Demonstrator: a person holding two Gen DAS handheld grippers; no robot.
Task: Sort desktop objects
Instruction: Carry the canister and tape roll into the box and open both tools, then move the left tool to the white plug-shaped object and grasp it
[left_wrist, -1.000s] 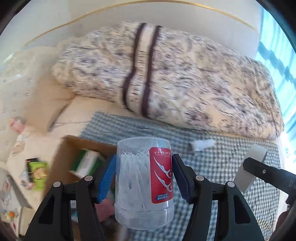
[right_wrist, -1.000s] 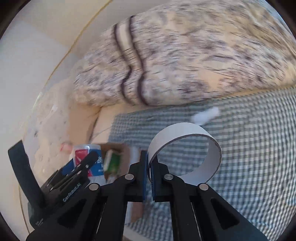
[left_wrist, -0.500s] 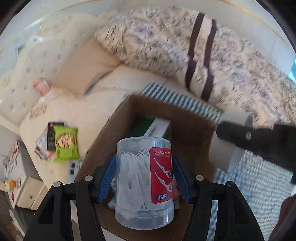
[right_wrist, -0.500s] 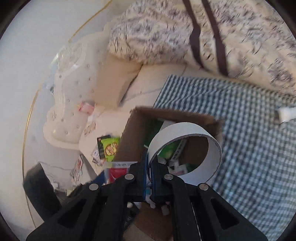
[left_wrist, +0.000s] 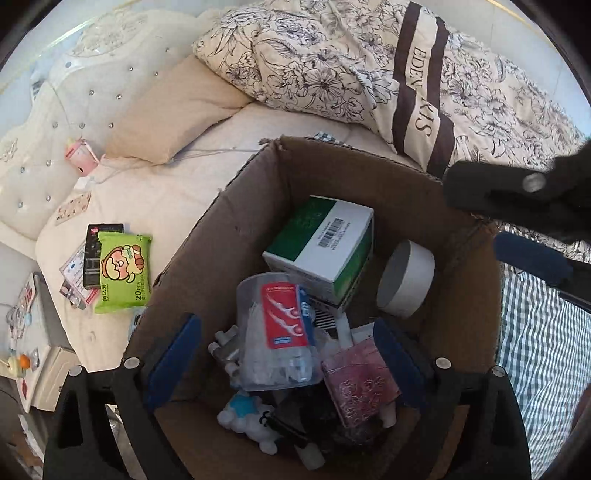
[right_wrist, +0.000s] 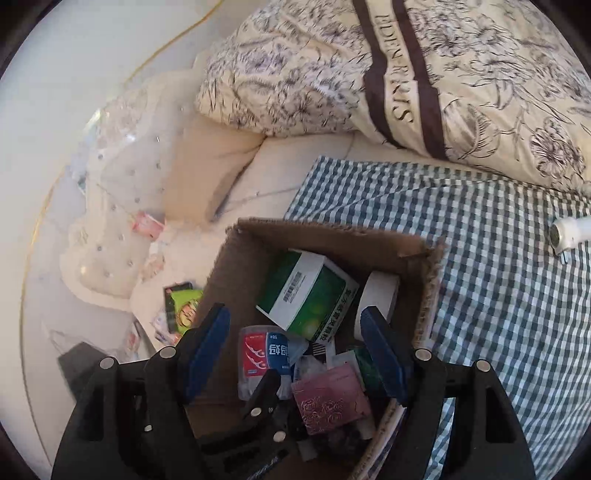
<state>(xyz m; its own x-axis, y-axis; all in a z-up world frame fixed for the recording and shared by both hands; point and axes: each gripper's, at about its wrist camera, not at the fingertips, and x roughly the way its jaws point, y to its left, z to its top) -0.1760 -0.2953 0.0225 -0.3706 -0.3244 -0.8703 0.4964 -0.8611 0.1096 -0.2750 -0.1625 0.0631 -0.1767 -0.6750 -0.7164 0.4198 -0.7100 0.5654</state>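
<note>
Now both hand-held grippers hover over the open cardboard box (left_wrist: 255, 177), the left hand-held gripper (left_wrist: 288, 354) with its blue pads spread wide and holding nothing, the right hand-held gripper (right_wrist: 295, 347) likewise parted and empty. Inside, the clear floss-pick jar (left_wrist: 275, 328) lies tilted on the clutter beside the green-and-white carton (left_wrist: 325, 243), and the white tape roll (left_wrist: 406, 282) leans in the corner against the right wall, near a pink patterned packet (left_wrist: 360, 384). Past the box's rim the checked cloth (right_wrist: 509, 295) on the bed lies open, with a small white tube (right_wrist: 569, 230) at its far edge and a green wipes pack (left_wrist: 123, 273) on the bed left of the box.
</note>
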